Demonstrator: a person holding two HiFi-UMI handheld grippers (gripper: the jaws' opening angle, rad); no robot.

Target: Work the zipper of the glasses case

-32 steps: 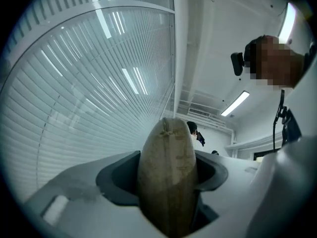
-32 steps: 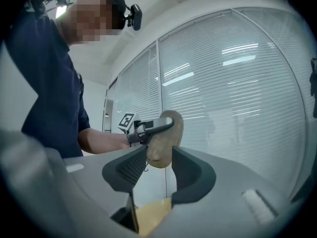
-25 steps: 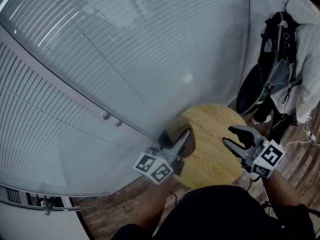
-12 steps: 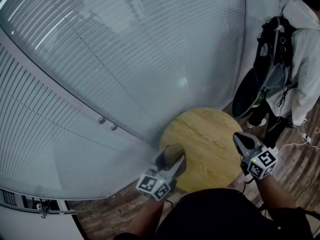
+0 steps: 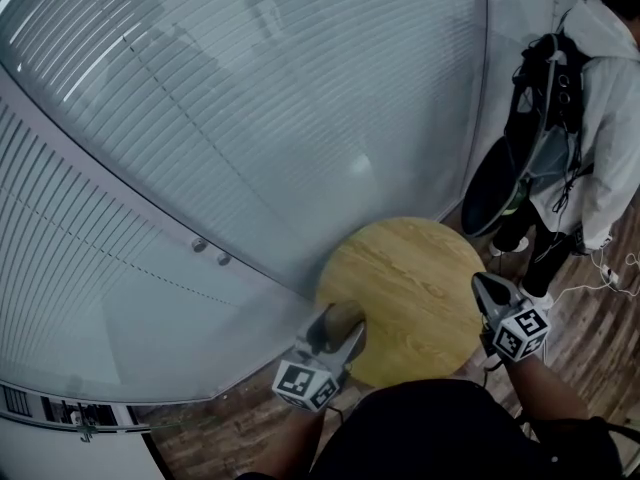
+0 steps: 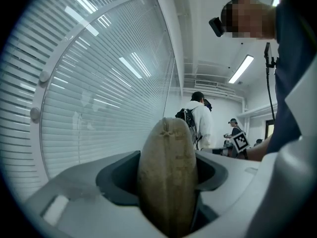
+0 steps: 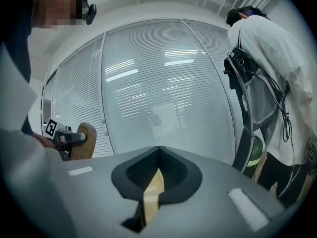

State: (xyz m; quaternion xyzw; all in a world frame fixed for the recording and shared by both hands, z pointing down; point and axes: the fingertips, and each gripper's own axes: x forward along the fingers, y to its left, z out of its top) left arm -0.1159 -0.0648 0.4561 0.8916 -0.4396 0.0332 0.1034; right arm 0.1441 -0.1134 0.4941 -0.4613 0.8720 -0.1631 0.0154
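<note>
- slatted blinds behind a glass wall (image 5: 250,118) are seen filling the left side and the background, above a wood-plank floor (image 5: 600,338).
- the left gripper (image 5: 338,330) is held at the left rim of the round wooden table (image 5: 410,268); its jaws are clamped on the tan glasses case (image 6: 166,172), which is gripped end-on between the pads.
- the right gripper (image 5: 483,286) is held at the table's right rim, well apart from the case, with its jaws pressed together and nothing held between them.
- a person in a white jacket (image 5: 610,118), with a dark backpack, is seen standing at the far right.
</note>
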